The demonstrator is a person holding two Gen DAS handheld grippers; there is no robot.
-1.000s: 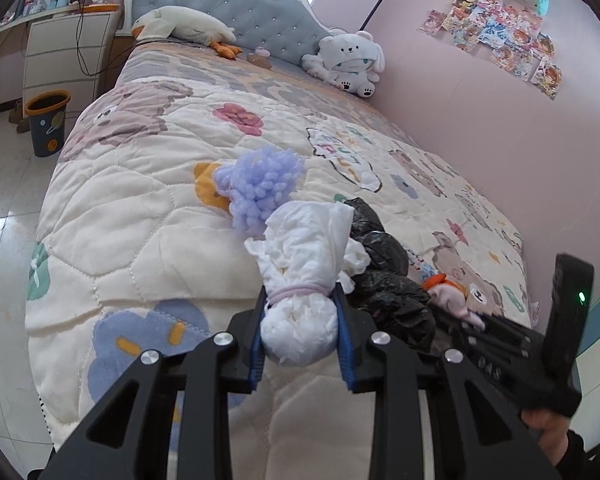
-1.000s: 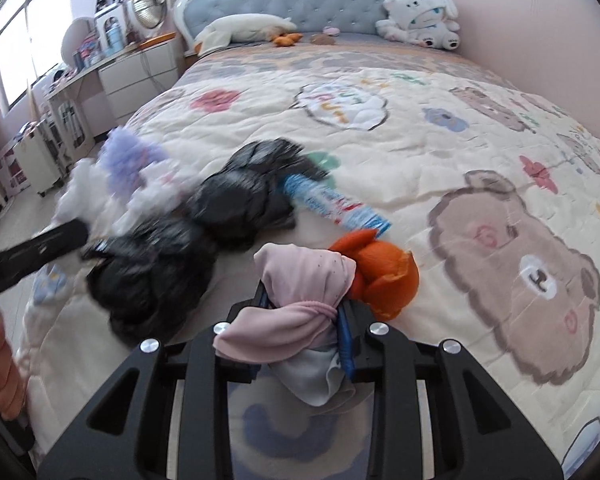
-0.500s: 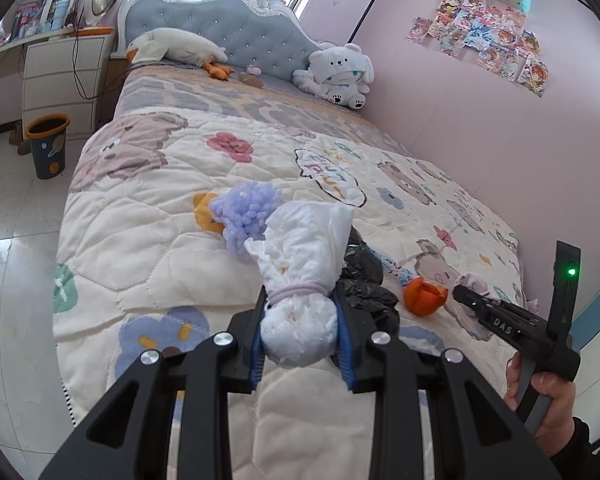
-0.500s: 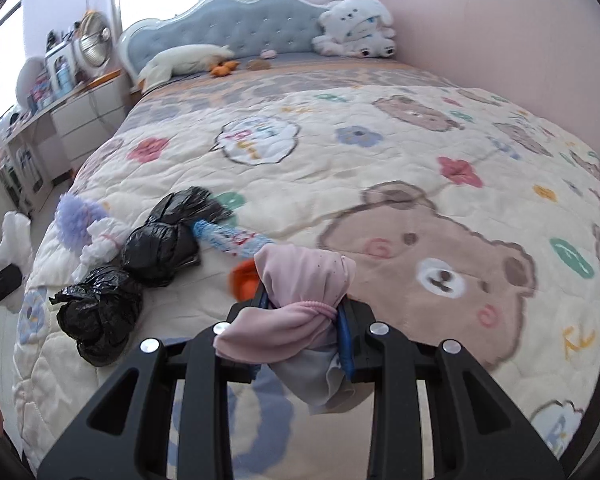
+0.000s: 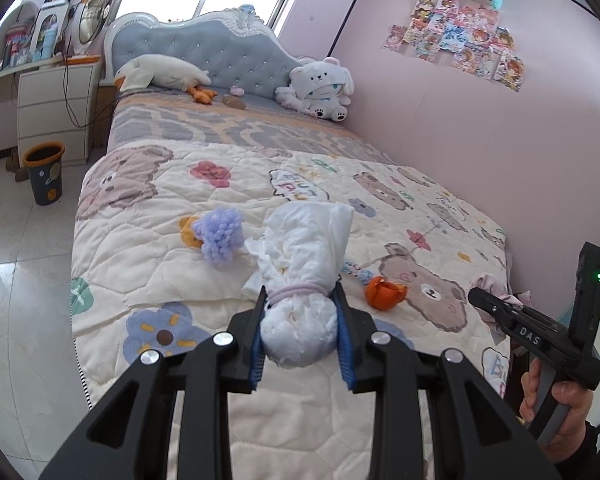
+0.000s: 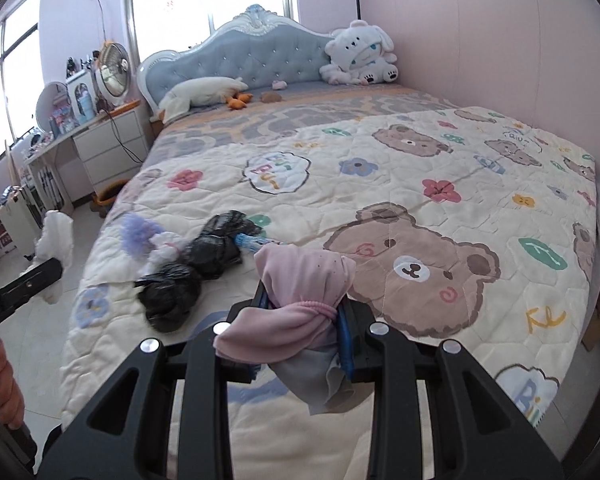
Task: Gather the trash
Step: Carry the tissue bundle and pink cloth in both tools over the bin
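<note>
My left gripper (image 5: 300, 322) is shut on a white tied bundle (image 5: 304, 280) and holds it above the foot of the bed. My right gripper (image 6: 302, 328) is shut on a pink and grey tied bundle (image 6: 300, 300), also held above the quilt. On the quilt lie a purple fluffy ball (image 5: 219, 236), an orange peel (image 5: 384, 294), two black bags (image 6: 192, 268) and a blue wrapper (image 6: 252, 242). The right gripper also shows at the right of the left wrist view (image 5: 484, 298). The white bundle shows at the left of the right wrist view (image 6: 56, 248).
A dark bin with an orange rim (image 5: 45, 172) stands on the floor left of the bed, beside white drawers (image 5: 54, 112). Plush toys (image 5: 320, 90) sit at the headboard. A pink wall (image 5: 480, 140) runs along the bed's right side. Tiled floor (image 5: 16, 280) lies to the left.
Both grippers have pulled back and up from the bed with their bundles still held. More of the bed and room is in view, and the trash on the quilt looks smaller.
</note>
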